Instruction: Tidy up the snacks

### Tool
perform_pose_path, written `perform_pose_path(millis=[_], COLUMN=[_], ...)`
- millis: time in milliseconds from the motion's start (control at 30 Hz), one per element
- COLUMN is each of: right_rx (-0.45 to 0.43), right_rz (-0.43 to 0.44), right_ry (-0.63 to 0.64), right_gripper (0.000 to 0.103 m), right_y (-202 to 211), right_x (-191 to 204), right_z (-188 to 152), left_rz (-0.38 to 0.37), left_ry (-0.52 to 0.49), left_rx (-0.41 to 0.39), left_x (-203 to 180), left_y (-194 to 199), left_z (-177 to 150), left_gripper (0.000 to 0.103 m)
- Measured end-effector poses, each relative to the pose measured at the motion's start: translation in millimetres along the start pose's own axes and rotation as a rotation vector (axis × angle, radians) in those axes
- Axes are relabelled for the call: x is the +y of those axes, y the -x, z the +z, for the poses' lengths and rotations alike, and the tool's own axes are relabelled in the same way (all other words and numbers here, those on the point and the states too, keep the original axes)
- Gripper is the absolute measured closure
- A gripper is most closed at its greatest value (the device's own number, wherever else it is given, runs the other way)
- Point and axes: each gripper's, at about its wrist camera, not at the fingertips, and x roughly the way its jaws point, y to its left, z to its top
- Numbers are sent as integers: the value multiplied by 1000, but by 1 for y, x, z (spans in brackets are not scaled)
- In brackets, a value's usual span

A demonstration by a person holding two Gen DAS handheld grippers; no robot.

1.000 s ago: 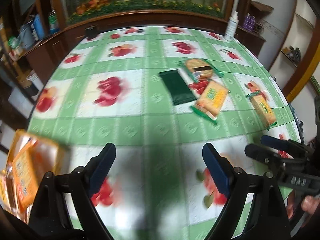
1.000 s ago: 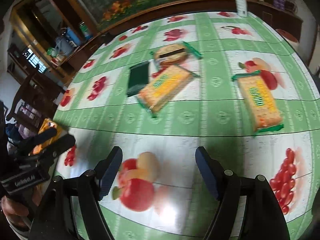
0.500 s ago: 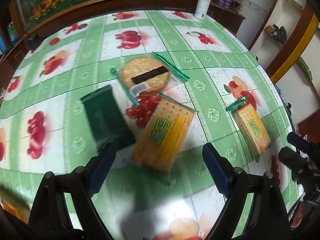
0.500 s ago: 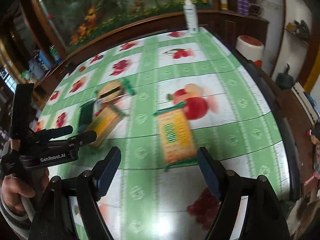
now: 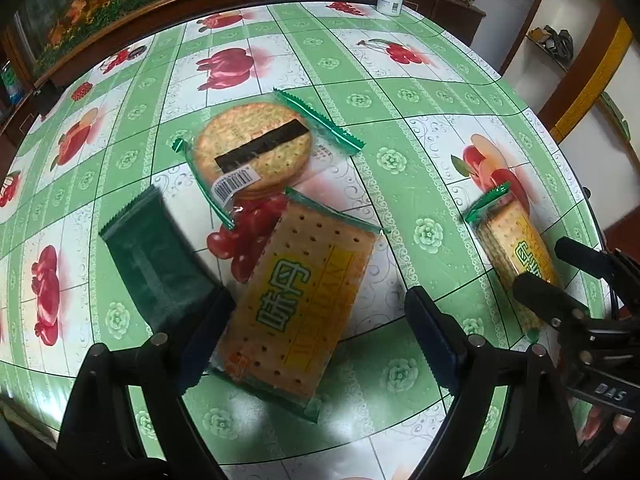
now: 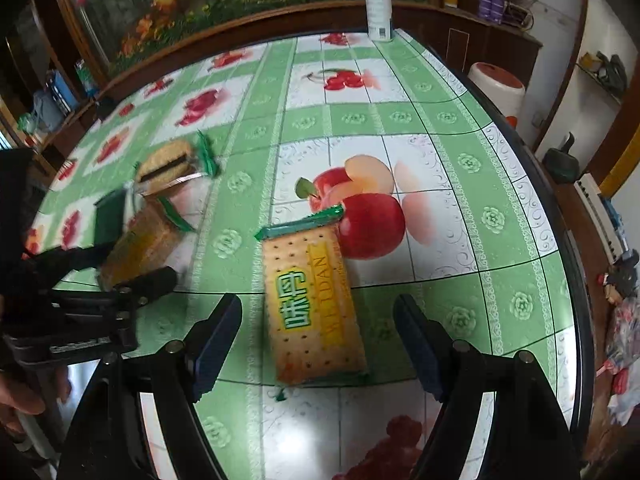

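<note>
Glossy rectangular cracker pack (image 5: 298,304) lies between the left gripper's (image 5: 316,332) spread jaws, apparently untouched; another cracker packet (image 6: 314,304) between the right gripper's (image 6: 318,340) just-widened jaws, on a shiny fruit-print tablecloth (image 6: 460,200).

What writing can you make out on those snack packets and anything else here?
"味丹": cracker packet in front of the right gripper.
"WEI DAN": same packet's yellow band, roughly legible.
"味丹": cracker packet in front of the left gripper.
Barcode label on the round cracker packet: too small.
White bottle label: too blurred.
</note>
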Motion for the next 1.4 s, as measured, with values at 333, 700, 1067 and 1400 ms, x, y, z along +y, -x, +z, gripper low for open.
perform_pose_path(millis=[333, 700, 1067, 1400], right_rx=[-5, -12, 8, 21], right_rz=[-19, 57, 97, 21], right_ry=[60, 29, 96, 129], right_gripper=[56, 56, 56, 40], right_y=[-9, 8, 26, 14], right_x=[2, 1, 28, 36], right_z=[-2, -23, -57, -54], left_rz=[43, 4, -8, 33], left_ry=[-21, -6, -5, 21], left_rx=[-41, -63, -51, -29], left_x=[-4, -1, -6, -9], left_y=[4, 30, 47, 35], left_z=[-4, -27, -79, -81], left_gripper=[49, 51, 51, 37])
